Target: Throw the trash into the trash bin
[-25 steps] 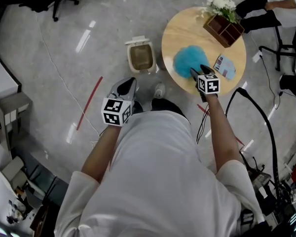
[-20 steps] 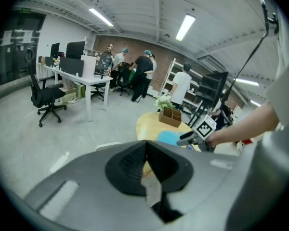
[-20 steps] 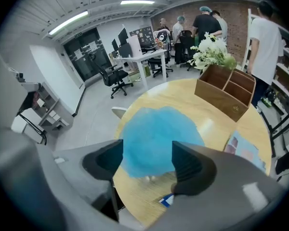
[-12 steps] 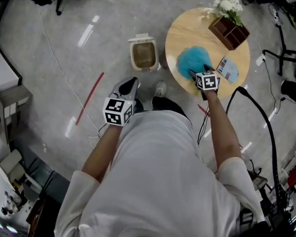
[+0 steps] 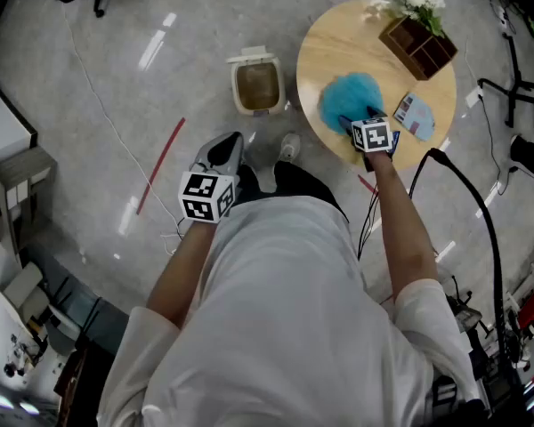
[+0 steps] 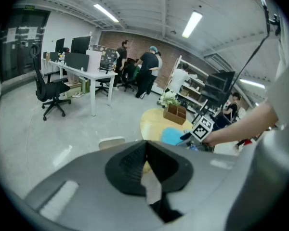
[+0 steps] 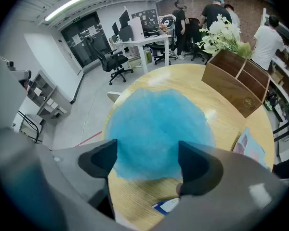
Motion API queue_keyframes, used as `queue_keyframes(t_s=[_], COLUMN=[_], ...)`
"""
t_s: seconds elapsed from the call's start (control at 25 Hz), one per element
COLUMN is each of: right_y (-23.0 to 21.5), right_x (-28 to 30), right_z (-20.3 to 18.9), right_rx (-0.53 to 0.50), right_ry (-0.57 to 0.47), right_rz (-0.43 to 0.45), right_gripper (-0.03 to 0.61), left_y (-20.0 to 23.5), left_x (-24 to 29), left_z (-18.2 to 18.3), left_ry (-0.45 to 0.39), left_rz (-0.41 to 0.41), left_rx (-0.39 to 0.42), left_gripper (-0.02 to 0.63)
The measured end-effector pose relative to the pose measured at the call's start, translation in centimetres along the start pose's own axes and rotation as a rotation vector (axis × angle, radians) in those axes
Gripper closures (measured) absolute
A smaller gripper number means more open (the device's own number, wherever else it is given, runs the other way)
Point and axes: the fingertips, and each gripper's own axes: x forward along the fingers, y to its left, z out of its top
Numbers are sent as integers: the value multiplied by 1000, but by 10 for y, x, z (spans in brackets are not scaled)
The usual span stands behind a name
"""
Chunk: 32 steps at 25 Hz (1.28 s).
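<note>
A fluffy blue ball [image 5: 349, 94] [image 7: 156, 129] lies on the round wooden table [image 5: 329, 43] near its front edge. My right gripper [image 5: 356, 119] [image 7: 147, 160] points steeply down at it. Its jaws have just been opening and now stand wide, one on each side of the ball's near part, without pressing it. The beige trash bin [image 5: 256, 85] stands on the floor left of the table, lid up. My left gripper [image 5: 222, 154] [image 6: 145, 163] hangs over the floor in front of the bin, jaws together, nothing seen held.
A wooden box with white flowers [image 5: 418, 43] [image 7: 236, 83] stands at the table's far side. A blue-and-white packet [image 5: 414, 114] lies right of the ball. A red tape strip [image 5: 160, 163] and cables [image 5: 463, 203] lie on the floor. People stand at desks [image 6: 147, 73] beyond.
My right gripper has sunk closer over the blue ball with its jaws spread wider. The left gripper has stayed about where it was.
</note>
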Motion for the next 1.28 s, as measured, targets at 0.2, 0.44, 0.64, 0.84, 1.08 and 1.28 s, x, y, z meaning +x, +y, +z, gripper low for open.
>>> queue_keyframes(t_s=[0.2, 0.44, 0.64, 0.84, 1.08, 1.28], right_y=[-1, -7, -8, -6, -22, -24], right_x=[7, 11, 16, 22, 19, 13], right_z=[-6, -13, -14, -14, -15, -15], right_rx=[7, 37, 45, 39, 24, 31], right_ry=[5, 18, 23, 26, 17, 17], right_rz=[14, 4, 5, 23, -66, -80], right_gripper=[181, 181, 181, 209, 474, 562], left_y=[2, 2, 2, 2, 2, 7], left_x=[5, 12, 17, 23, 28, 25], left_z=[-3, -7, -10, -14, -17, -16], left_ry=[16, 37, 55, 69, 78, 74], left_rz=[7, 9, 9, 7, 4, 13], left_rx=[-6, -11, -14, -21, -25, -28], left_gripper=[609, 609, 609, 609, 609, 609])
